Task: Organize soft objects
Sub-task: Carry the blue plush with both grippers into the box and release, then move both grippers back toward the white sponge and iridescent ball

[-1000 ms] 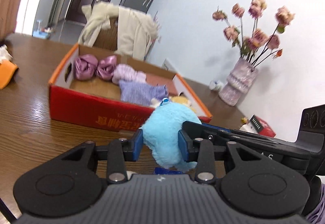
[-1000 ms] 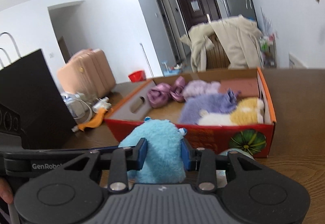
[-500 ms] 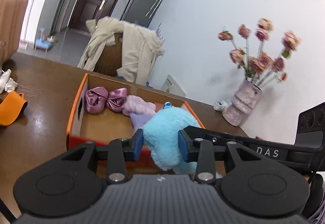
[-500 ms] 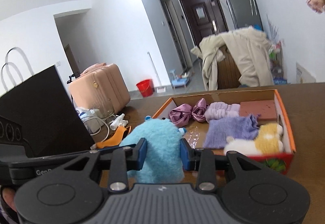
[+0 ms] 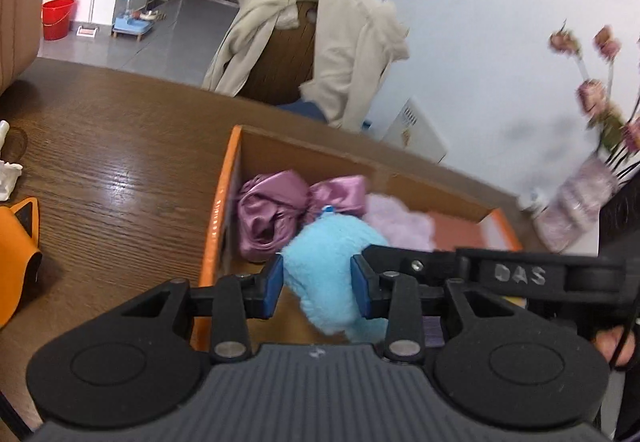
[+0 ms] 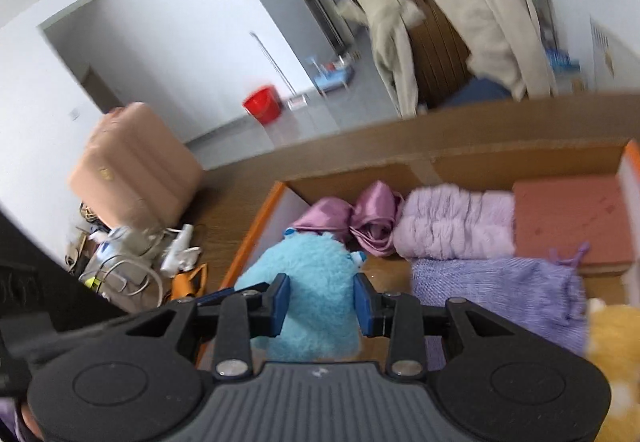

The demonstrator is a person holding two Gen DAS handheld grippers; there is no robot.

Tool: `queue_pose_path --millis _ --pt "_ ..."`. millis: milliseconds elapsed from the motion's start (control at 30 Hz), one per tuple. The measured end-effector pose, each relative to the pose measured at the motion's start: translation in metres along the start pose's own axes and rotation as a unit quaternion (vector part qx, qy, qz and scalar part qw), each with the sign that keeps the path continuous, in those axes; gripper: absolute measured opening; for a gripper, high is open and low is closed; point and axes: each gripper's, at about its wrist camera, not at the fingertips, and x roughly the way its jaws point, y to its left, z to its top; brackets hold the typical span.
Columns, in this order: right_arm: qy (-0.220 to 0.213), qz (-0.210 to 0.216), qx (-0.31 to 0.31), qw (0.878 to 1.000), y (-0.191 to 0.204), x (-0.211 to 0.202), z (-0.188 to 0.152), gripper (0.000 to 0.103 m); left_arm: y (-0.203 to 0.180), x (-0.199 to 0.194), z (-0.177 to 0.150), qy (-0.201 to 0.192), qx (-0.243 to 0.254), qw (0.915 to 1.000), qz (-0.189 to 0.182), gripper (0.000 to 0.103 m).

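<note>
Both grippers hold the same blue plush toy (image 5: 332, 266) over the near left part of the cardboard box (image 5: 218, 209), which stands on the brown wooden counter (image 5: 120, 169). The left gripper (image 5: 316, 292) has its jaws narrowed on the toy, blue pads pressed into the fur on either side; the right gripper (image 6: 322, 300) grips it the same way, its jaws likewise drawn in on the fluff. In the left wrist view the right gripper's black body crosses from the right, just beside the toy.

Inside the box, at the far left corner, lies a bundle of shiny mauve satin (image 6: 352, 219) (two knotted lumps side by side). To its right sits a rolled pale lilac fluffy cloth (image 6: 452, 226), and right of that a flat reddish-brown pad (image 6: 572, 222) against the far right corner. Nearer, a purple knitted piece (image 6: 500, 292) lies along the box floor, and a yellow plush (image 6: 612, 354) shows at the near right edge of the right wrist view.

Off the box to the left, on the counter, are an orange object (image 5: 16, 254) and a tangle of white cables and small items (image 6: 140, 254). Beyond the counter's far edge a beige coat (image 5: 320, 41) hangs over a wooden chair; a pink suitcase (image 6: 136, 169) and a red bucket (image 6: 262, 105) stand on the floor. A vase of dried pink flowers (image 5: 580, 201) is at the far right, blurred.
</note>
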Motion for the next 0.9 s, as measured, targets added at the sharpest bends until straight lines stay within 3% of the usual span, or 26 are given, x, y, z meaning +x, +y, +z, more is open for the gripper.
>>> queue_pose_path --millis 167,433,700,833,900 --pt "0.024 -0.046 0.003 0.999 -0.006 0.039 0.000 0.032 -0.003 0.000 -0.006 -0.025 0.044 0.9987 0.014 0.041" --pt "0.006 -0.059 -0.028 0.998 0.004 0.027 -0.001 0.041 -0.013 -0.019 -0.007 -0.051 0.078 0.9953 0.025 0.047" --pt "-0.056 -0.067 -0.080 0.993 0.032 -0.060 -0.001 0.056 -0.035 -0.084 -0.010 -0.091 0.103 0.9901 0.025 0.060" --pt "-0.099 -0.091 -0.128 0.983 0.041 -0.121 -0.016 0.073 -0.046 -0.125 -0.026 -0.123 0.115 0.9850 0.036 0.077" --pt "-0.117 -0.121 -0.156 0.973 0.048 -0.149 -0.026 0.075 -0.052 -0.144 -0.036 -0.145 0.127 0.9803 0.043 0.084"
